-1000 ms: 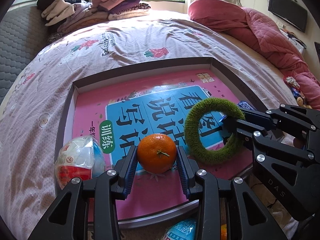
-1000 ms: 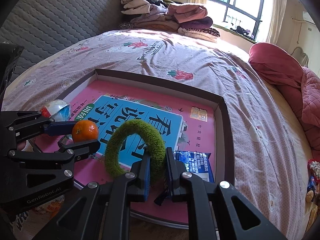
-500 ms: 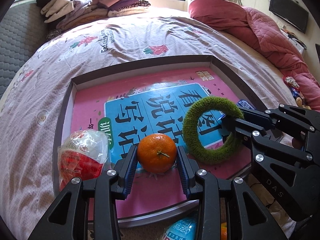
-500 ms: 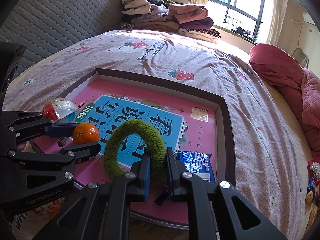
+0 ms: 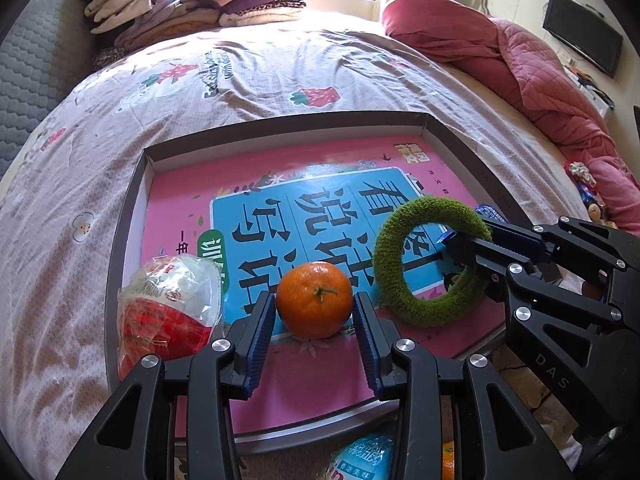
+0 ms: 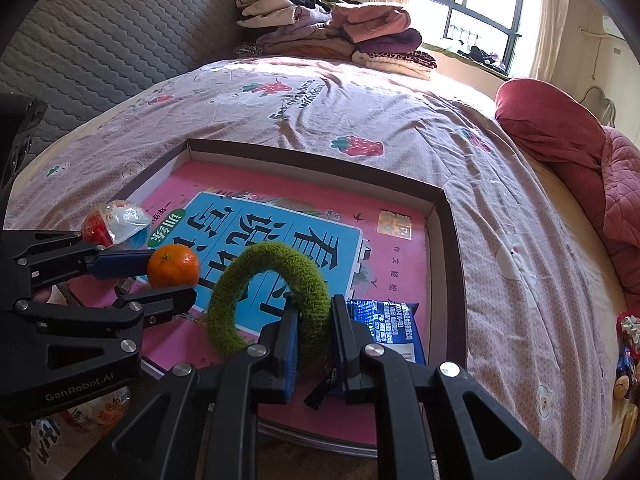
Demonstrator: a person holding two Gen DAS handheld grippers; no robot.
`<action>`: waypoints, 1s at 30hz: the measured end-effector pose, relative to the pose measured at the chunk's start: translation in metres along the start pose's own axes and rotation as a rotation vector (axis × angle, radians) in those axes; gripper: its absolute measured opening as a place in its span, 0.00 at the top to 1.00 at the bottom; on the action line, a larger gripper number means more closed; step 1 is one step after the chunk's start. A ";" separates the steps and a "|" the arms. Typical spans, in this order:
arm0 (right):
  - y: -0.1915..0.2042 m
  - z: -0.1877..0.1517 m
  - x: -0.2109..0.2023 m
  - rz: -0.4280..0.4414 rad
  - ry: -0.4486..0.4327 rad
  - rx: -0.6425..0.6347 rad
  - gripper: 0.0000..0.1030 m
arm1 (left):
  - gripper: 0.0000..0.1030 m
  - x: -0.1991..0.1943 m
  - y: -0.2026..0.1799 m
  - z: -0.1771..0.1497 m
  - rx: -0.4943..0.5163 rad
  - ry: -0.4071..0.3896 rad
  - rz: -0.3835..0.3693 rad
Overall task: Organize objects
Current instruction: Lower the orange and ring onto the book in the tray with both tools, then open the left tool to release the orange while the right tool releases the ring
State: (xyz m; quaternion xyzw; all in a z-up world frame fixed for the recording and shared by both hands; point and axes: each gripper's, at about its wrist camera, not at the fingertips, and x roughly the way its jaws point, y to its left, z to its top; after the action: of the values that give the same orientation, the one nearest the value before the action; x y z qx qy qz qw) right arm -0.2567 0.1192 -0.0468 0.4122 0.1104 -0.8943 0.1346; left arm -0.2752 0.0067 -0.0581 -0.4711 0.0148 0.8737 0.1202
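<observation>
An orange (image 5: 314, 300) rests on the pink and blue book (image 5: 180, 200) that lies in the dark-rimmed tray (image 5: 280, 120) on the bed. My left gripper (image 5: 315, 310) has the orange between its blue pads (image 5: 262, 332). Its jaws are opening, and the pads still seem to touch the fruit's sides. To the right, a fuzzy green ring (image 5: 390, 264) stands tilted on the book. My right gripper (image 6: 315, 312) is shut on the ring's (image 6: 280, 258) near edge. In the right wrist view the orange (image 6: 173, 266) sits between the left gripper's fingers.
A red and white snack bag (image 5: 168, 312) lies in the tray's near left corner. A blue packet (image 6: 392, 320) sits in its near right corner. More packets (image 5: 360, 460) lie below the tray's front rim. Folded clothes (image 5: 192, 4) and a red quilt (image 5: 540, 72) lie further back on the bed.
The red and white snack bag has rolled and settled in the tray's corner. The left jaws stand a touch wider around the orange. Both grippers stay where they were.
</observation>
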 end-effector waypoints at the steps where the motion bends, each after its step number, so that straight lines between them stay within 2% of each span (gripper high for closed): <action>1: 0.000 0.000 0.000 -0.001 0.001 -0.001 0.86 | 0.60 -0.001 0.000 0.000 0.000 0.000 0.000; 5: 0.000 0.000 0.000 -0.011 0.004 0.000 0.83 | 0.55 -0.003 -0.001 0.001 0.001 -0.005 -0.006; 20: -0.006 0.003 -0.005 -0.031 -0.004 0.008 0.74 | 0.49 -0.012 -0.002 0.004 0.006 -0.025 -0.007; 24: -0.008 0.005 -0.006 -0.041 -0.010 0.015 0.67 | 0.48 -0.015 -0.002 0.006 0.003 -0.032 -0.006; 30: -0.010 0.007 -0.013 -0.034 -0.021 0.025 0.66 | 0.47 -0.024 -0.003 0.007 0.002 -0.046 -0.005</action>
State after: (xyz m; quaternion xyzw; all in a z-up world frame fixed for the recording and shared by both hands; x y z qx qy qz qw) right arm -0.2565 0.1283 -0.0318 0.4025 0.1047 -0.9021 0.1153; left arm -0.2674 0.0063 -0.0342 -0.4508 0.0116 0.8840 0.1233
